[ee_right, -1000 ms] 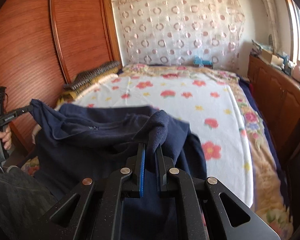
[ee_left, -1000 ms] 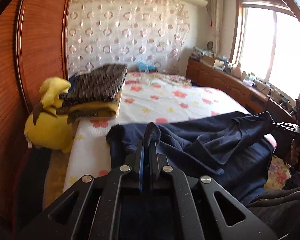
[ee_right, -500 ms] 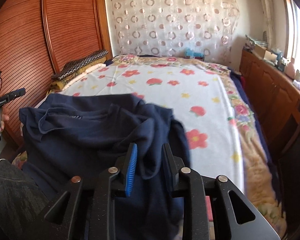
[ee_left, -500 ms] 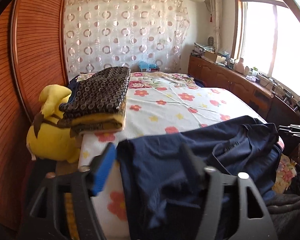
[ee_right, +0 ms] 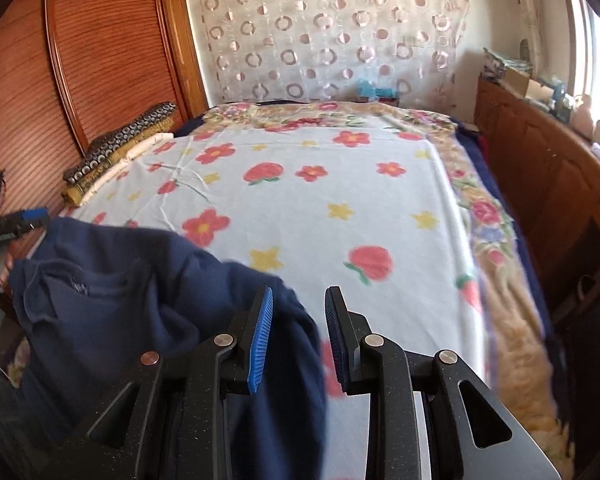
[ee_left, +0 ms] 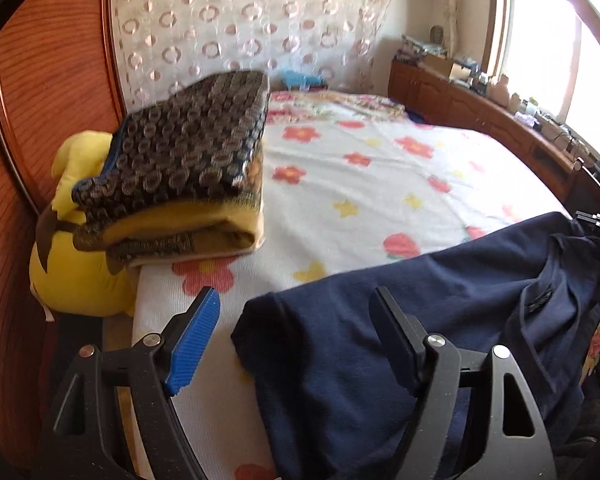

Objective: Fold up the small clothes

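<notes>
Showing only leftward: yellow plush toy (ee_left: 76, 264) beside folded blankets (ee_left: 180, 176).

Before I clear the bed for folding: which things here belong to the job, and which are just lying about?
Job:
- dark navy cotton garment
- flowered white bedsheet, as the folding surface

Lying about:
- folded brown-and-yellow patterned blankets
- yellow plush toy
- clutter on wooden sideboard

Navy top (ee_left: 420, 320), all one colour; white sheet (ee_left: 380, 184) with red flowers (yellow stars too); brown ring-patterned blanket (ee_left: 188, 152) on a yellow one; yellow plush (ee_left: 76, 272).
</notes>
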`<state>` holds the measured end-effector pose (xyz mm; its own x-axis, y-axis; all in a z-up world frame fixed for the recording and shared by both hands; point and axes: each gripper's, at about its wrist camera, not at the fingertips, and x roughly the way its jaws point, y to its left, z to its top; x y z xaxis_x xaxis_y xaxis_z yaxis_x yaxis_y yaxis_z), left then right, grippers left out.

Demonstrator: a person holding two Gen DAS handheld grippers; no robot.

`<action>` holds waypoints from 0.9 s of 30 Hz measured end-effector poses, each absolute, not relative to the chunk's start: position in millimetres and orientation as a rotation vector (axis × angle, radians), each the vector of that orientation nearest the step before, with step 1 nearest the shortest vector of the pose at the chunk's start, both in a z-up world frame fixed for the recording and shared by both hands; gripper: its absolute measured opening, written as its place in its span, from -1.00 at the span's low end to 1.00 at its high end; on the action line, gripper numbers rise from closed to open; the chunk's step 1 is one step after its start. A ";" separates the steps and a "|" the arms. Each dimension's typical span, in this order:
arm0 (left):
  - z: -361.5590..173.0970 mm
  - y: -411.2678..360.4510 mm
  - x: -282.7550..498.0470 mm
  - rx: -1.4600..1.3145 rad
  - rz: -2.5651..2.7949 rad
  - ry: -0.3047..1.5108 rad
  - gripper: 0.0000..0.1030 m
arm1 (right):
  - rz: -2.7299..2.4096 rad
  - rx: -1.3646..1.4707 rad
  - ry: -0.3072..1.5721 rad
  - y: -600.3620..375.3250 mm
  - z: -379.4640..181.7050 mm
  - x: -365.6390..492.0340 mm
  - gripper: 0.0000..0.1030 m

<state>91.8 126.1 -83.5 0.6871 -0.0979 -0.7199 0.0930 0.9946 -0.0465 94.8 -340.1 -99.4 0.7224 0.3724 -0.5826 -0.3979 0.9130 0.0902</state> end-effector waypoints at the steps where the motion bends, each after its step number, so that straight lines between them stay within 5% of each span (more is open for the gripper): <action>1: -85.1 126.6 92.3 -0.007 -0.103 0.815 0.51 | 0.441 -0.031 0.631 -336.1 -97.0 95.7 -0.45; 21: -110.1 129.3 89.6 -0.024 -0.087 0.858 0.51 | 0.487 -0.004 0.771 -323.2 -99.5 132.5 -0.43; 25: -110.1 129.2 90.9 -0.022 -0.086 0.859 0.52 | 0.508 -0.039 0.749 -320.1 -97.7 128.1 -0.84; 27: -110.1 128.8 90.5 -0.022 -0.086 0.858 0.52 | 0.508 -0.034 0.703 -322.3 -90.9 121.7 -0.89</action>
